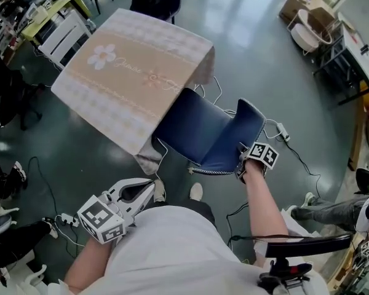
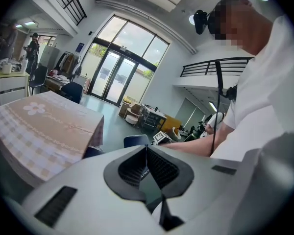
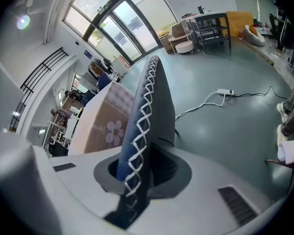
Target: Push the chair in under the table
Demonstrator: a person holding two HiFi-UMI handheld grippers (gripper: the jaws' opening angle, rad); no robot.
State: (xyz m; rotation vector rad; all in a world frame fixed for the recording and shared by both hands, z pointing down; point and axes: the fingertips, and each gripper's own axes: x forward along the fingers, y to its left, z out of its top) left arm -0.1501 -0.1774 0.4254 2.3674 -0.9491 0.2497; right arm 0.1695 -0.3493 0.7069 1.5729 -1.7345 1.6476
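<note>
The right gripper [image 3: 139, 175] has its jaws pinching the top edge of the blue chair [image 1: 200, 134], the white-stitched backrest rim standing between the pads. The left gripper [image 2: 147, 166] has its jaws pressed together with nothing between them, and it hangs at about seven o'clock of the chair, close to the person's body. The seat's front end reaches under the corner of the desk [image 1: 135, 66], which lies at eleven o'clock under a flowered cloth. A white cable [image 1: 281, 131] lies on the floor at three o'clock.
</note>
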